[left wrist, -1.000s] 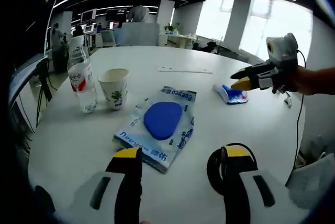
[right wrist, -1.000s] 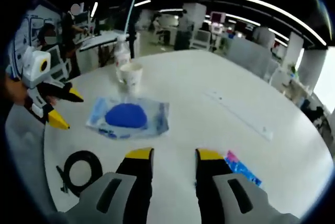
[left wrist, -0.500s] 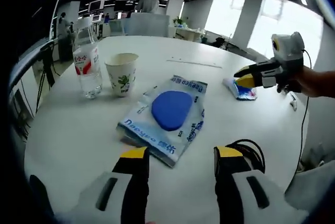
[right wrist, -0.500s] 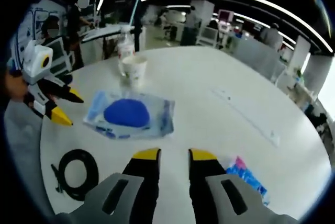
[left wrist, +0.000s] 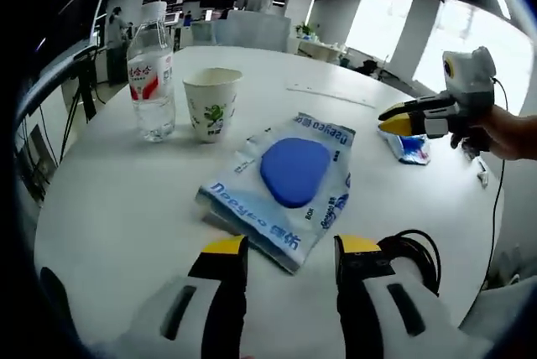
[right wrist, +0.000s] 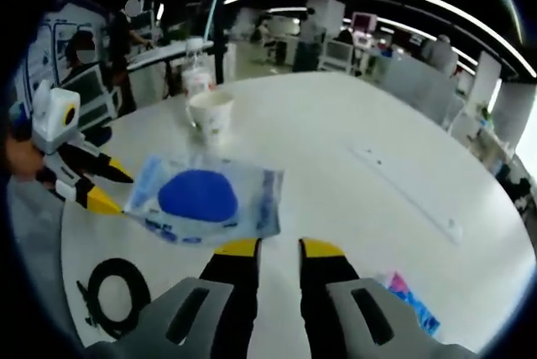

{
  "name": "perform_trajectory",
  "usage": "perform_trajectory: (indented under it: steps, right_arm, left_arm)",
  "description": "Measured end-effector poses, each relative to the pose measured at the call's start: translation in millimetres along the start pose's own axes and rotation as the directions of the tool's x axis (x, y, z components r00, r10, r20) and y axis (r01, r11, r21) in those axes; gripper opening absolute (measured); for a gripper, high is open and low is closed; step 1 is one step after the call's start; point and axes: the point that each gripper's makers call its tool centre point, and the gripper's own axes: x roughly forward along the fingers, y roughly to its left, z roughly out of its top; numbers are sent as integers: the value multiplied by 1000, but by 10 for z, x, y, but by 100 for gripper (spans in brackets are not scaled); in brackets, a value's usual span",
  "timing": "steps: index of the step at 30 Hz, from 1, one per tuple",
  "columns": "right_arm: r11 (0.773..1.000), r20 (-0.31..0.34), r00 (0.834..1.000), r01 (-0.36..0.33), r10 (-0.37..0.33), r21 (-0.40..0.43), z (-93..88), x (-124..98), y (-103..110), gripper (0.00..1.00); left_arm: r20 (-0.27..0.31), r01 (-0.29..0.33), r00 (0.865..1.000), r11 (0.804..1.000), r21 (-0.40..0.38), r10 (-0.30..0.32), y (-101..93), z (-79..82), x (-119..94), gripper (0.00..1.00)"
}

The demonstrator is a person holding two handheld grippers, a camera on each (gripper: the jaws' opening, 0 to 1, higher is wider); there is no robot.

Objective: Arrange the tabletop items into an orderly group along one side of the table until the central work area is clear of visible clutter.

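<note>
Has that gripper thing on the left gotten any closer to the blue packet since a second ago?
Yes. In the right gripper view, the left hand-held gripper has closed in on the blue packet lying before the paper cup; its lower tip now reaches the packet's edge.

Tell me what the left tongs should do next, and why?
Probably close on the near edge of the blue packet: the left tongs are open right at it, and it lies mid-table, apart from the water bottle and paper cup.

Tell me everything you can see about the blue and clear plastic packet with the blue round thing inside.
The packet is a flat clear plastic pouch with blue printed lettering along its edges and a blue oval pad inside. It looks soft and crinkled. It lies on the white table, near the paper cup. In the right gripper view its near corner meets the left gripper.
</note>
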Motion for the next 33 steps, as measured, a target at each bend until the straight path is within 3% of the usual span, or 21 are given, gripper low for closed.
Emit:
perform_trajectory:
  steps: [18, 23, 33]
  right_arm:
    - [999, -28, 999, -42, 42, -10, 53, 305, 62, 12]
    - [999, -55, 998, -41, 41, -5, -7, 369, 55, 12]
    - [995, -106, 993, -49, 58, 87, -152, 359, 90, 0]
  left_arm:
    - [-38, -17, 999, 1000, -26, 16, 60, -84, 71, 30]
    - [-46, -18, 999, 1000, -26, 17, 71, -103, 71, 28]
    - [-62, -16, 998, 999, -36, 14, 129, -151, 54, 18]
